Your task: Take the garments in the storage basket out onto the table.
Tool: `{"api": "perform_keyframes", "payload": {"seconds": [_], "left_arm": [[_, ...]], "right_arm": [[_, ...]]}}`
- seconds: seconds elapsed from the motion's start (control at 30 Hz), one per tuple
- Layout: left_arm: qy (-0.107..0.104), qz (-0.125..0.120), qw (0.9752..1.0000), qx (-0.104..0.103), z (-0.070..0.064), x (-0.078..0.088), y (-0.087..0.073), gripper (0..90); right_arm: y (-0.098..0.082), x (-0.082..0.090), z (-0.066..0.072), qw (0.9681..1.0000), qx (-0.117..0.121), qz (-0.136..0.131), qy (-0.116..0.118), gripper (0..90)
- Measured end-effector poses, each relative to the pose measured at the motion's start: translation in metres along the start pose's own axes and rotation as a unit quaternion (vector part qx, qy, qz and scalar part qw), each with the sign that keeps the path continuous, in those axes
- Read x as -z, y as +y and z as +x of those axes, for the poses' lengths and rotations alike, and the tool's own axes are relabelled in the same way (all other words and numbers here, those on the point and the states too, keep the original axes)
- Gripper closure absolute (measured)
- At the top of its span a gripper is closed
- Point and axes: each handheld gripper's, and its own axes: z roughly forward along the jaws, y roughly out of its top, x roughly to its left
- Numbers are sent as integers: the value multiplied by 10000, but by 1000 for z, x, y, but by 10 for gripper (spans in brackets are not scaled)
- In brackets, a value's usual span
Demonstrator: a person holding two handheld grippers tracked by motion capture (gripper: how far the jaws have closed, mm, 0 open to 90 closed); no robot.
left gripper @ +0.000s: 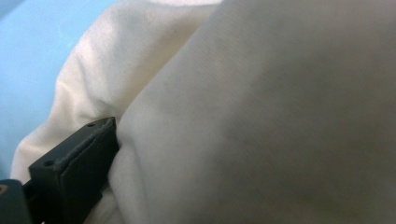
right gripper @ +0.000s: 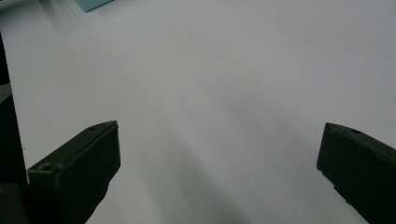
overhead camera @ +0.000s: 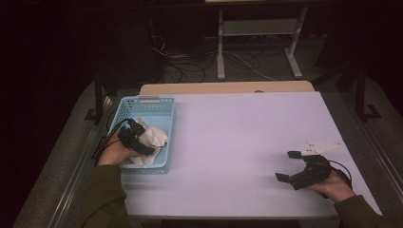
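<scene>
While buried in the crumpled white cloth (left gripper: 261,116) inside the light-blue plastic basket (overhead camera: 164,107), left gripper (overhead camera: 142,137) shows one jaw; grip can't tell. Right gripper (overhead camera: 289,166) spread wide, idle over the table (overhead camera: 237,128).

A dim room: grey floor (overhead camera: 62,142), tangled cables (overhead camera: 190,64) and a white stand (overhead camera: 259,28) behind the table (overhead camera: 247,128).

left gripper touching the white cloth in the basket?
Touching. In the left gripper view, the one jaw in sight presses straight into the white cloth, no gap. High view puts the left gripper down in the blue basket on it.
</scene>
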Motion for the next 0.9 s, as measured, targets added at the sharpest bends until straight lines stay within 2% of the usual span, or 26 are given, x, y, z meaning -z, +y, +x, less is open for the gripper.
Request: {"api": "perform_keyframes", "payload": {"seconds": [0.23,0.47,0.57,0.9], "left_arm": [[-54,-38,9999,84,0,2,-2,65],[-220,-85,9996,169,0,4,-3,181],[-221,-137,9995,183,1,6,-4,250],[-229,-189,9994,157,0,8,-4,375]], "right_arm": [[1,0,2,10000,16,14,10,0],[4,-4,2,9999,104,41,52,0],[5,-5,1,9999,79,64,62,0],[7,-6,3,9998,179,89,82,0]]}}
